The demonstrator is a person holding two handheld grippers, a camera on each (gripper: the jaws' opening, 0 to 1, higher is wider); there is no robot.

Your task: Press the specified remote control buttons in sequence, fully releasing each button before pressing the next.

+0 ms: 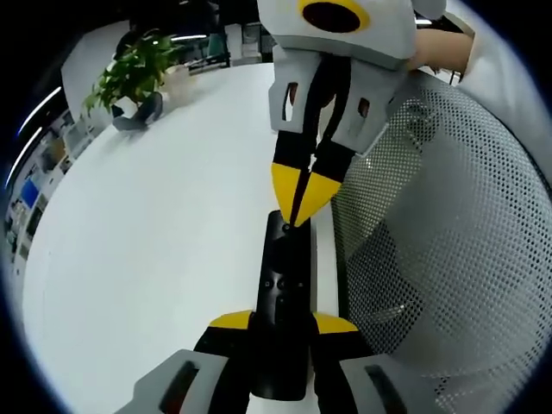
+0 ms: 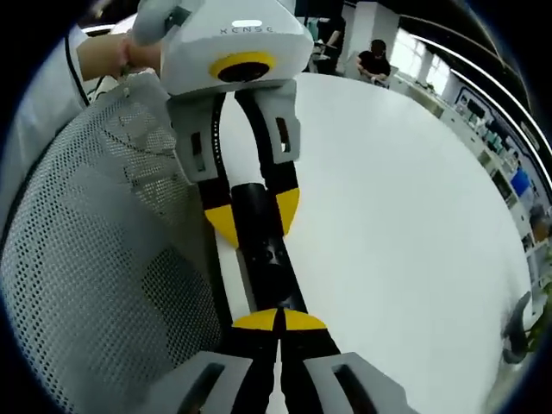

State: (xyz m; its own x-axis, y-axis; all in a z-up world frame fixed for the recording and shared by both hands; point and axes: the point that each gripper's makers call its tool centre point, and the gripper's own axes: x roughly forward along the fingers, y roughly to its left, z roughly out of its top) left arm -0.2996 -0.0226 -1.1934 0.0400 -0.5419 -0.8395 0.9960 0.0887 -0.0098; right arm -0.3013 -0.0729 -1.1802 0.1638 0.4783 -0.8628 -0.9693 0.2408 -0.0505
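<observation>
A slim black remote control [image 1: 285, 289] lies lengthwise along the edge of the white table [image 1: 155, 259]. My left gripper [image 1: 283, 322] is shut on the remote's near end, one yellow-tipped jaw on each long side. The right gripper [image 1: 299, 211] comes down from the top with its jaws shut, and the joined yellow tips touch the remote's far end. In the right gripper view the same remote [image 2: 267, 250] runs upward from my right gripper [image 2: 279, 321], whose closed tips rest on its face. Farther up, the left gripper [image 2: 254, 211] clamps the remote.
A grey mesh chair back [image 1: 440, 241] [image 2: 95, 241] stands right against the table edge beside the remote. A potted plant [image 1: 134, 73] sits at the table's far corner. A person's hand [image 2: 103, 56] holds the left gripper. Someone sits far off [image 2: 375, 56].
</observation>
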